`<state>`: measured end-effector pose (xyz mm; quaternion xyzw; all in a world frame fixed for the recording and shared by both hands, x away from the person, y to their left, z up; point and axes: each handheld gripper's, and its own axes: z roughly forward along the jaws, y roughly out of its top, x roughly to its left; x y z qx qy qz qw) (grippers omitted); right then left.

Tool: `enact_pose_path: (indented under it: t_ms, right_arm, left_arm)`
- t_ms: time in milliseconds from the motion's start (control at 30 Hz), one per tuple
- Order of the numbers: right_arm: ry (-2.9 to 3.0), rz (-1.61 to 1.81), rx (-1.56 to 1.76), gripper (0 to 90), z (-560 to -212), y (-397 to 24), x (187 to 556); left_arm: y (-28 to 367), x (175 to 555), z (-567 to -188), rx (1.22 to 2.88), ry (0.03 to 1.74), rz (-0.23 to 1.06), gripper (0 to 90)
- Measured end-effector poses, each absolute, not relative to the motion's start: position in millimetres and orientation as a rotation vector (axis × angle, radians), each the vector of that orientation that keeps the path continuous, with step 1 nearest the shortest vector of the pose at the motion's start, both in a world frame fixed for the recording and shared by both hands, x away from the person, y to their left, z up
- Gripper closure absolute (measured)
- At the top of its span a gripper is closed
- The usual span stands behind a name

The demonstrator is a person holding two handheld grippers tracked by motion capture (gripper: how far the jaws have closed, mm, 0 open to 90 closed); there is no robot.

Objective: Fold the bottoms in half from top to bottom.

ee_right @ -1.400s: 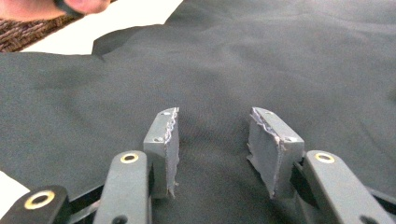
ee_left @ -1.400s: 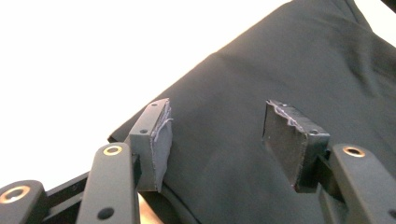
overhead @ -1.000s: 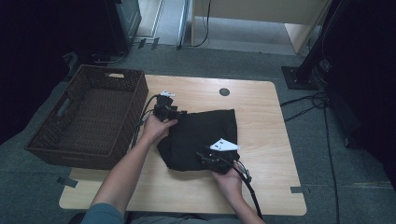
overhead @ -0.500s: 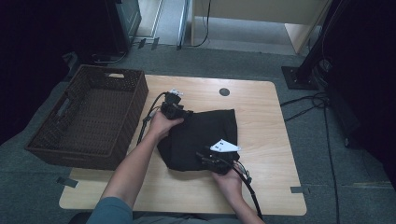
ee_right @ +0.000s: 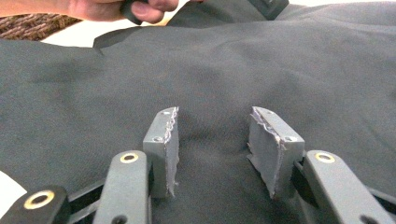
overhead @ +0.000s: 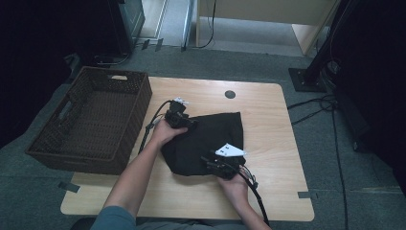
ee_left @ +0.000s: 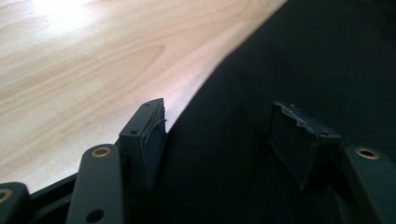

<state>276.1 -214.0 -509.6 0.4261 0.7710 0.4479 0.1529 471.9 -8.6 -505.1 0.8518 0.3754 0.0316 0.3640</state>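
High view: a folded black cloth (overhead: 203, 143) lies on the wooden table (overhead: 268, 120), near its middle and just to the right of a dark wicker basket (overhead: 91, 120) that sits at the table's left edge. The left gripper (overhead: 183, 120) rests at the cloth's upper left corner, its hand (overhead: 163, 133) low and the forearm running in from the bottom left. The right gripper (overhead: 218, 165) sits at the cloth's near edge, its hand (overhead: 234, 184) behind it and its cable trailing toward the person.

Left gripper view: the 2 jaws stand apart over the cloth's edge (ee_left: 280, 70), the left one at the border with the bare wood (ee_left: 93, 56). They have just been opening, and nothing is pinched between them.

Right gripper view: the jaws are parted at a middling width, tips down on the cloth (ee_right: 210, 70), which lies flat between them, not gripped. The left hand (ee_right: 116, 8) shows at the far edge.

The cloth looks light, soft and limp, so it should drape and slide if lifted by 1 point. Best to pinch it at a corner or along a folded edge, through all layers.
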Motion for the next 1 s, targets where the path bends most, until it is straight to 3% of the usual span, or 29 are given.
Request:
enact_pose_path:
  t_ms: [200, 433, 733, 1000]
  right_arm:
    - [2.209, 1.279, 1.214, 53.2, -511, -213, 275]
    - [2.212, 1.272, 1.207, 53.3, -512, -212, 277]
    - [2.222, 1.254, 1.246, 54.1, -504, -211, 277]
    - [2.258, 1.257, 1.227, 59.6, -496, -196, 275]
  left_arm:
    - [-7, 460, -504, 2.225, 0.917, 0.067, 53.0]
    - [-6, 452, -504, 2.244, 0.906, 0.050, 77.6]
    - [0, 459, -495, 2.204, 0.994, -0.003, 81.9]
    - [3, 463, -479, 2.137, 0.998, 0.060, 81.9]
